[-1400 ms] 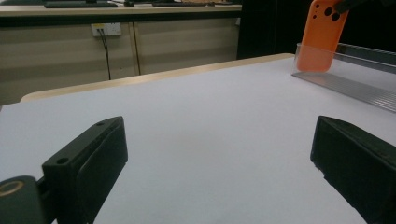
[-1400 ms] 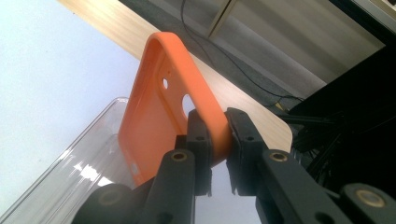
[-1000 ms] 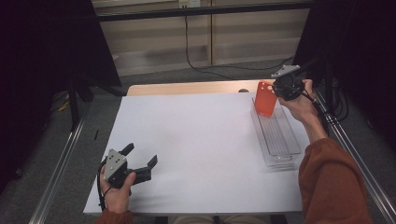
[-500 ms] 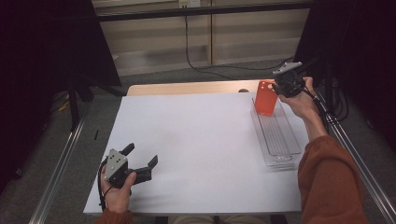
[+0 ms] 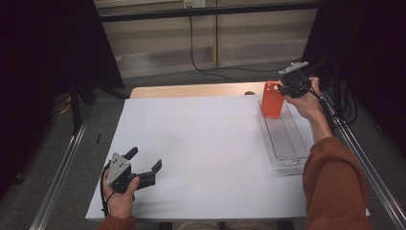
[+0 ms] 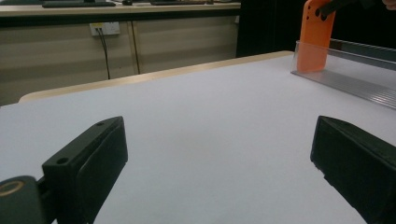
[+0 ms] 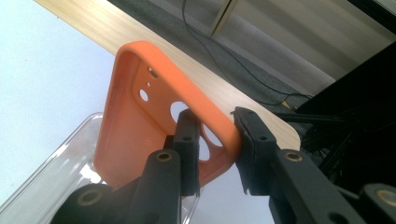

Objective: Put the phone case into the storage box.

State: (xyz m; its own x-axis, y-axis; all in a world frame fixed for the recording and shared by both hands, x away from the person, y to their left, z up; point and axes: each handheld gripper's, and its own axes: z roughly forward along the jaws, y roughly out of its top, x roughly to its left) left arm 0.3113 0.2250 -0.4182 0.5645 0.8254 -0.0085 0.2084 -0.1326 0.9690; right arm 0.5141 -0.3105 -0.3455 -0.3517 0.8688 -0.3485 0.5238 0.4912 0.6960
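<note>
Orange plastic marks the phone case (image 7: pixel 140 126), which stands upright at the far end of a clear tray (image 5: pixel 287 153) on the right side of the table. Its camera cutouts face the right gripper (image 7: pixel 215 140). One jaw sits inside the case through the largest cutout and the other outside its rim, so the case edge lies between them. The jaws have just been opening a little; a thin gap shows at the outer jaw, and I cannot tell whether the pads press on the rim. In the high view the right gripper (image 5: pixel 287 88) meets the case (image 5: pixel 272 100) at its top corner, with the hand (image 5: pixel 309 103) behind it and an orange-brown sleeve (image 5: pixel 335 187) running down the frame.

From the left gripper view the case (image 6: pixel 316 37) rises from the tray (image 6: pixel 355 77) well off across a white sheet (image 5: pixel 201 143) that covers the tabletop. The left gripper (image 5: pixel 143 160) rests near the sheet's near-left corner, jaws spread wide with nothing between them, held in the left hand (image 5: pixel 119 199). Bare wood (image 5: pixel 191 90) shows along the table's far edge.
</note>
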